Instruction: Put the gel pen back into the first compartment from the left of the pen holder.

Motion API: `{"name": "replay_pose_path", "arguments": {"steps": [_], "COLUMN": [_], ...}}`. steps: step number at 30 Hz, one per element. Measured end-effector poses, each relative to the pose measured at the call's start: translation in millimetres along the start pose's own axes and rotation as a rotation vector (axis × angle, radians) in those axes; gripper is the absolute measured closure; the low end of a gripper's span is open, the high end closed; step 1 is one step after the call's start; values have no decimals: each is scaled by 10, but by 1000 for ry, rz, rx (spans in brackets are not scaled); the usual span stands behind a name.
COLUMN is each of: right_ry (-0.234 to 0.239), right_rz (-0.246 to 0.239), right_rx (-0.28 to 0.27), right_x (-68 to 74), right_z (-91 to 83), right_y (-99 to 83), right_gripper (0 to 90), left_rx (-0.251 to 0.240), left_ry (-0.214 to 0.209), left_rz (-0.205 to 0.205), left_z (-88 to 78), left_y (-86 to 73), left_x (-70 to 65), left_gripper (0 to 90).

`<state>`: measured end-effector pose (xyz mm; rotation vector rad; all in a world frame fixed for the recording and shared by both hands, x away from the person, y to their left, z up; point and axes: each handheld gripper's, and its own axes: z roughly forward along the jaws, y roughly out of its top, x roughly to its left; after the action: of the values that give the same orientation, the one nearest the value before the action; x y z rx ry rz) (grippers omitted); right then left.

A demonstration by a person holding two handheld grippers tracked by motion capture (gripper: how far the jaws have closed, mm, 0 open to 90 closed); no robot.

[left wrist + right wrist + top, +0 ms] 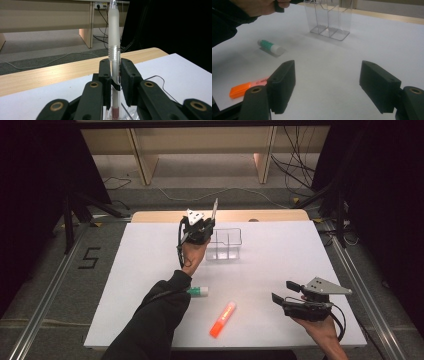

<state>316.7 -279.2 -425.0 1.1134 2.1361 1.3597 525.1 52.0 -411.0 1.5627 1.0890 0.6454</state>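
Left gripper is clamped tight on a pen, both black pads pressing the clear barrel from either side, and the pen stands upright, its frosted grip rising well above the jaws. In the high view that same left gripper hangs at the far side of the white table, with the pen poking up out of it, right at the left end of the clear organizer. The pen's lower end reaches down among clear plastic walls, though whether it sits inside a compartment or just above one is hard to call from here.

Over to the right gripper: jaws spread wide with only bare table between them. From above, the right gripper sits low at the near right of the table, well apart from the organizer.

Between the two hands, an orange highlighter lies slanted near the front edge, and a small glue stick with a green band lies just beside the dark sleeve of the left arm.
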Motion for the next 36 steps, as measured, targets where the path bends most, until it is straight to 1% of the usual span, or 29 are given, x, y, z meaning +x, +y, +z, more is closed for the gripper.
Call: {"name": "replay_pose_path", "arguments": {"steps": [3, 8, 13, 15, 17, 21, 23, 25, 28, 30, 31, 32, 33, 34, 35, 36], "right_ry": [0, 1, 0, 0, 0, 0, 0, -2, -3, -3, -3, -4, -4, -5, -5, -7], "right_rz": [-2, -1, -1, -2, -3, 0, -3, 3, 4, 5, 6, 9, 5, 10, 10, 12], "right_rx": [0, 0, 1, 1, 1, 2, 0, 0, 0, 1, 1, 2, 0, 3, 5, 5], "right_x": [2, 1, 2, 2, -2, 2, 0, -3, -6, -7, -8, -8, -12, -12, -16, -17], "right_z": [-3, -1, -1, -1, 1, 1, 0, 0, 1, 3, 3, 2, 5, 4, 4, 5], "right_y": [1, 0, 0, 0, 0, -1, 0, -1, -2, -1, -2, -2, -3, -4, -5, -6], "right_gripper": [298, 298, 299, 299, 299, 299, 299, 298, 299, 299, 299, 299, 298, 299, 299, 298], "left_rx": [4, 5, 17, 15, 24, 30, 35, 37, 58, 73, 69, 81, 88, 87, 81, 90], "left_ry": [3, 9, 13, 11, 12, 15, 17, 19, 19, 21, 22, 35, 33, 19, 10, -4], "left_rz": [-2, -16, -10, -21, -11, -14, -6, -7, -4, 8, 5, 9, 14, 15, 5, 2], "left_z": [6, 7, 7, 7, 2, 4, 1, -2, -22, -48, -61, -70, -85, -113, -137, -169], "left_y": [-23, -69, -112, -125, -130, -148, -153, -159, -165, -169, -168, -156, -143, -129, -113, -93], "left_x": [7, 18, 26, 23, 24, 20, 18, 13, 6, -5, -16, -28, -29, -21, -22, -22], "left_gripper": [790, 791, 790, 790, 790, 789, 788, 787, 781, 779, 746, 636, 547, 501, 457, 418]}}
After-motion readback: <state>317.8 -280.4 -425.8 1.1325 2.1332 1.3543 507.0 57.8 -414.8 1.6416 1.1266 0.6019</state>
